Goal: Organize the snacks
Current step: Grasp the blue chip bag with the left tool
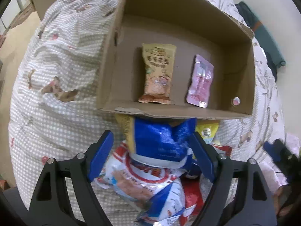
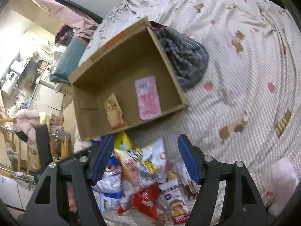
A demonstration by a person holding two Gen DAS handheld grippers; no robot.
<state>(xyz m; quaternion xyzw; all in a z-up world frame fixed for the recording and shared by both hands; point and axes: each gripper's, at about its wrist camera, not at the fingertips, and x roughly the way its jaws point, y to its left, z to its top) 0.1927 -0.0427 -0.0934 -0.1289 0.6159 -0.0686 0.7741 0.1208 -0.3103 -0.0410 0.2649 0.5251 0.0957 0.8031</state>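
Clearly, the left gripper (image 1: 153, 146) stands spread around a blue snack bag (image 1: 160, 141) atop the snack pile (image 2: 143, 175) on the bed (image 2: 235, 66), beside the cardboard box (image 1: 112, 66). Open and empty, the right gripper (image 2: 145, 158) hovers above the pile.

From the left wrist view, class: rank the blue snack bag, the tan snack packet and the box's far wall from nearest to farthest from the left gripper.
1. Blue snack bag: between the fingers of the left gripper, outside the cardboard box.
2. Tan snack packet: on the box floor, left of the pink pouch.
3. Far wall: at the box's back.
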